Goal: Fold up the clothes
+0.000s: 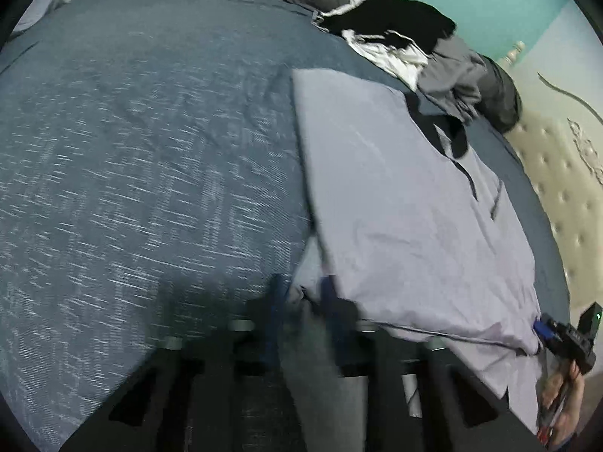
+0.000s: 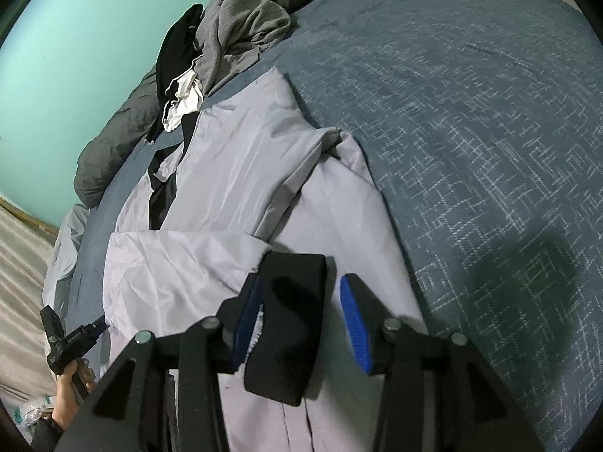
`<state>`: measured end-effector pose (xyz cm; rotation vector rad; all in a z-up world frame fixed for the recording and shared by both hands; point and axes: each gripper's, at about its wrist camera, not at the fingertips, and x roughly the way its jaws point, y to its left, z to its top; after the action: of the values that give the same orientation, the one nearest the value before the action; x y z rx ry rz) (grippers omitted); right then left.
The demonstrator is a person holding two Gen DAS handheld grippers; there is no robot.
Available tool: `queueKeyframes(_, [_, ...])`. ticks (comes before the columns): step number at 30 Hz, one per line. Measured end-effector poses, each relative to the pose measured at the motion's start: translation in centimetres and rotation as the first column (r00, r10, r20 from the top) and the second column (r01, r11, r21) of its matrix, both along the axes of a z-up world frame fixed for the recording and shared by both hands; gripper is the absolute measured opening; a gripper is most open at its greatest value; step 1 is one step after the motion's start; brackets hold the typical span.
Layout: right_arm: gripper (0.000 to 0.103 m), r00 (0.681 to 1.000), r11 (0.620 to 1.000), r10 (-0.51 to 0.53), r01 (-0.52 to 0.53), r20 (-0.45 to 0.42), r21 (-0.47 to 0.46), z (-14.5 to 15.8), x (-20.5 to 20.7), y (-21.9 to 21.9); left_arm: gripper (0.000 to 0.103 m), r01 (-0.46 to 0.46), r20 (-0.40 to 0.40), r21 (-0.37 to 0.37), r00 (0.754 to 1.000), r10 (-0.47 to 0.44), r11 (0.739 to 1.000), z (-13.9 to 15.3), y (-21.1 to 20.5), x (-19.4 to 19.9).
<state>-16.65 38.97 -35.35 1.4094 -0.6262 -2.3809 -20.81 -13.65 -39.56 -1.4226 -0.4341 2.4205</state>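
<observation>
Two claws are seen at the near edge of the pale jacket spread on the bed: the left claw is clenched on its hem, the right claw is spread around its black cuff, so a fold seems to be underway.

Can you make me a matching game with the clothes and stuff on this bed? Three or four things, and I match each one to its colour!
Things:
1. jacket
2. bedspread
3. wall
4. cuff

Colours:
A. turquoise
B. black
C. pale lilac-grey
D. blue with white flecks

Pairs: 1-C, 2-D, 3-A, 4-B
</observation>
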Motion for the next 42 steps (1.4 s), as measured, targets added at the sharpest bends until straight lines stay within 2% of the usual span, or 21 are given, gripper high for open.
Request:
queueKeyframes(4, [0.042, 0.998, 0.998, 0.055, -0.055, 0.011, 0.005, -0.4, 0.0, -1.0, 0.011, -0.020, -0.014, 0.028, 1.000, 0.020, 0.999, 0.1, -0.3, 0.5])
queueKeyframes(7, [0.010, 0.997, 0.997, 0.076, -0.076, 0.011, -0.016, -0.7, 0.1, -1.1, 0.011, -0.041, -0.026, 0.054, 0.999, 0.042, 0.998, 0.2, -0.6, 0.8])
queueKeyframes(9, [0.005, 0.998, 0.997, 0.069, -0.069, 0.004, -0.045, -0.5, 0.3, -0.6, 0.010, -0.068, -0.017, 0.086, 0.997, 0.069, 0.994, 0.0, -0.8, 0.8])
queueKeyframes(11, [0.003, 0.998, 0.994, 0.060, -0.059, 0.004, -0.090, -0.4, 0.5, 0.0, 0.010, -0.093, -0.002, 0.116, 0.996, 0.094, 0.989, -0.3, -1.1, 0.7])
queueKeyframes(13, [0.003, 0.998, 0.994, 0.062, -0.062, -0.001, -0.088, -0.2, 0.7, 0.2, 0.010, -0.112, 0.011, 0.139, 0.994, 0.112, 0.984, -0.5, -1.2, 0.6])
queueKeyframes(18, [0.006, 0.999, 0.994, 0.048, -0.046, 0.020, -0.102, -0.8, 0.3, 0.4, 0.011, -0.098, 0.007, 0.117, 0.995, 0.097, 0.988, -0.4, -0.7, 0.5])
queueKeyframes(19, [0.009, 0.999, 0.995, 0.038, -0.035, 0.034, -0.089, -0.9, 0.0, 0.3, 0.011, -0.094, 0.006, 0.111, 0.996, 0.093, 0.989, -0.3, -0.6, 0.5])
queueKeyframes(22, [0.041, 0.999, 0.996, 0.049, -0.047, 0.024, -0.080, -0.7, -1.0, -0.4, 0.011, -0.083, 0.005, 0.093, 0.997, 0.083, 0.992, -0.3, -0.3, 0.4])
queueKeyframes(26, [0.042, 0.999, 0.998, 0.054, -0.053, -0.009, 0.024, -0.5, -2.5, -1.5, 0.011, -0.075, 0.006, 0.083, 0.997, 0.075, 0.994, -0.3, -0.2, 0.3])
queueKeyframes(28, [0.042, 0.997, 0.997, 0.076, -0.076, 0.003, 0.032, -1.0, -3.3, -2.0, 0.011, -0.070, 0.006, 0.076, 0.998, 0.070, 0.995, -0.3, -0.2, 0.2])
queueKeyframes(30, [0.036, 0.996, 0.996, 0.085, -0.085, -0.003, 0.034, -1.2, -3.4, -2.0, 0.011, -0.066, 0.006, 0.070, 0.998, 0.066, 0.995, -0.3, -0.2, 0.2])
queueKeyframes(31, [0.020, 0.996, 0.995, 0.089, -0.089, -0.009, 0.045, -1.1, -3.3, -2.0, 0.011, -0.066, 0.006, 0.069, 0.998, 0.066, 0.995, -0.3, -0.2, 0.2])
queueKeyframes(32, [0.010, 0.995, 0.994, 0.096, -0.095, -0.011, 0.057, -1.0, -3.2, -2.1, 0.011, -0.067, 0.007, 0.067, 0.998, 0.066, 0.996, -0.3, -0.2, 0.2])
queueKeyframes(33, [0.007, 0.994, 0.993, 0.108, -0.107, -0.017, 0.056, -0.9, -3.0, -2.1, 0.011, -0.069, 0.007, 0.068, 0.998, 0.069, 0.995, -0.4, -0.2, 0.2])
queueKeyframes(38, [0.005, 0.995, 0.998, 0.068, -0.068, -0.079, 0.007, 0.9, -1.3, 0.1, 0.011, -0.089, 0.007, 0.091, 0.996, 0.089, 0.992, -0.5, -0.4, 0.5])
queueKeyframes(42, [0.005, 0.994, 0.999, 0.026, -0.028, -0.107, -0.022, 1.7, 0.2, 2.3, 0.012, -0.121, 0.024, 0.151, 0.993, 0.119, 0.981, -0.7, -0.7, 0.8])
